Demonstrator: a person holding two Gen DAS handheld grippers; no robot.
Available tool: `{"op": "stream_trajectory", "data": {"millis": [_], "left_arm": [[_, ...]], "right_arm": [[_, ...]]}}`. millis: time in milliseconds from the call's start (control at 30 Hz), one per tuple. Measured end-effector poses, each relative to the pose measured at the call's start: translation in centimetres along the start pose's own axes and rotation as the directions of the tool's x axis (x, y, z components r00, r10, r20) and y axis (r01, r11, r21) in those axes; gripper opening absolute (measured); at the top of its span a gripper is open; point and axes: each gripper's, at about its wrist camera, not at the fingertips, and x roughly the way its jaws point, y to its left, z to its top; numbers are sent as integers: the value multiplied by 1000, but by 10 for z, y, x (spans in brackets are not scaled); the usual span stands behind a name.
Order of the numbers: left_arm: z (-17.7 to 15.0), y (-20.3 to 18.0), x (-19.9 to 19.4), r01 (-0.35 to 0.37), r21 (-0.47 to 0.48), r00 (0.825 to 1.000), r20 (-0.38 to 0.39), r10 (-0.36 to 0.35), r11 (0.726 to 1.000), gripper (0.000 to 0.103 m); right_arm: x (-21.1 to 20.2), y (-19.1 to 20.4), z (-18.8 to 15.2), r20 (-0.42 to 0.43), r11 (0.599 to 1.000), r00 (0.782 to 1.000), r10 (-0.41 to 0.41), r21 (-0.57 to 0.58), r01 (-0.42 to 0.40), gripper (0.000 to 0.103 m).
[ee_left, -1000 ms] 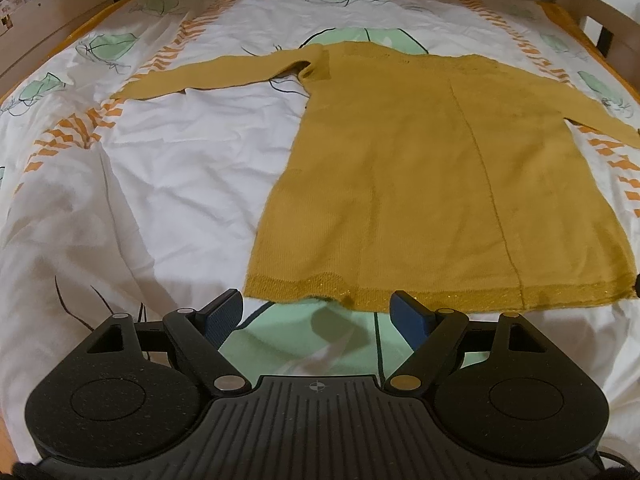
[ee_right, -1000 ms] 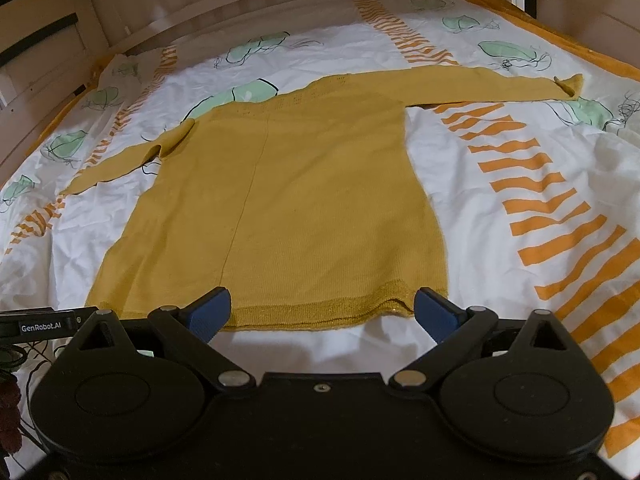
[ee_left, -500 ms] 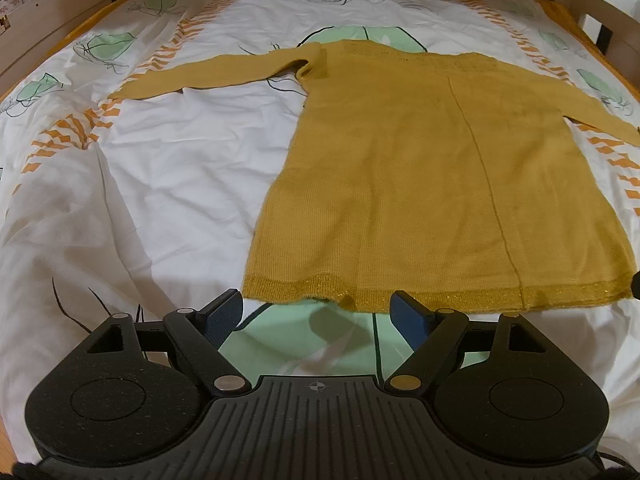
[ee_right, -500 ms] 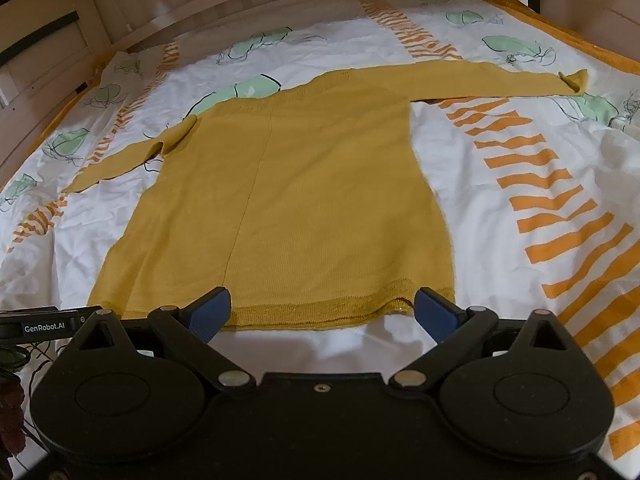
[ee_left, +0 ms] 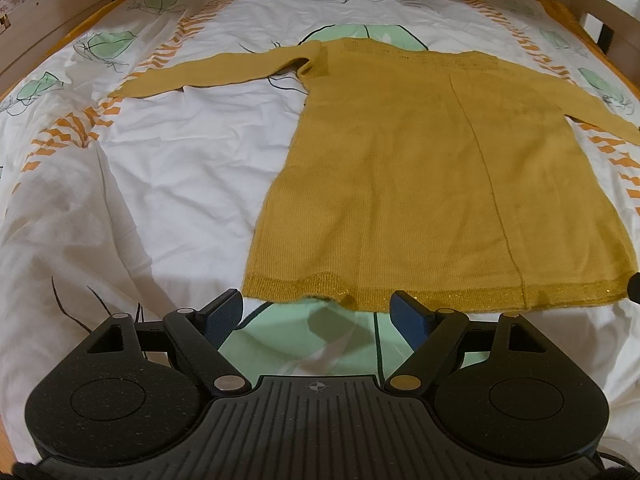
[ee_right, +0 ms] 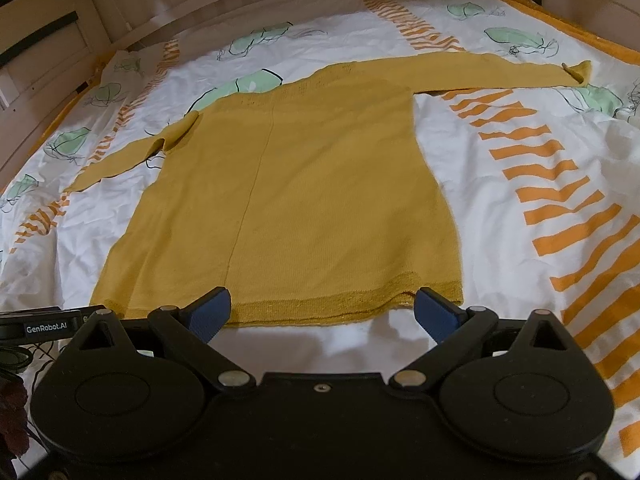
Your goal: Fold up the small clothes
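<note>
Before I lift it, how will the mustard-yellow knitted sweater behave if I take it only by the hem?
The mustard-yellow knitted sweater lies flat and thin, so it will probably hang limp. Its long sleeve is spread sideways and would likely trail. The knit looks soft, so the blue pads should hold it without much slipping.

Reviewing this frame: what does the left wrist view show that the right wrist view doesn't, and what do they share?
Only the left wrist view: the left gripper, jaws open and empty, over a green leaf print.

Only the right wrist view: the right gripper, also open and empty, the right sleeve's turned-up cuff, and a device labelled GenRobot.AI at the left edge.

Both: the mustard sweater spread flat, sleeves out, on the patterned bedspread, hem nearest the grippers.
</note>
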Motion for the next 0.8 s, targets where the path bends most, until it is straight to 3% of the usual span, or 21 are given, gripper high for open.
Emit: {"op": "stream_trajectory", "data": {"millis": [800], "left_arm": [[7,5,6,3,-17,1000,-16,-3,1000,80]], "right_arm": [[20,-5,3,-44,999,999,27,32,-25,99]]}}
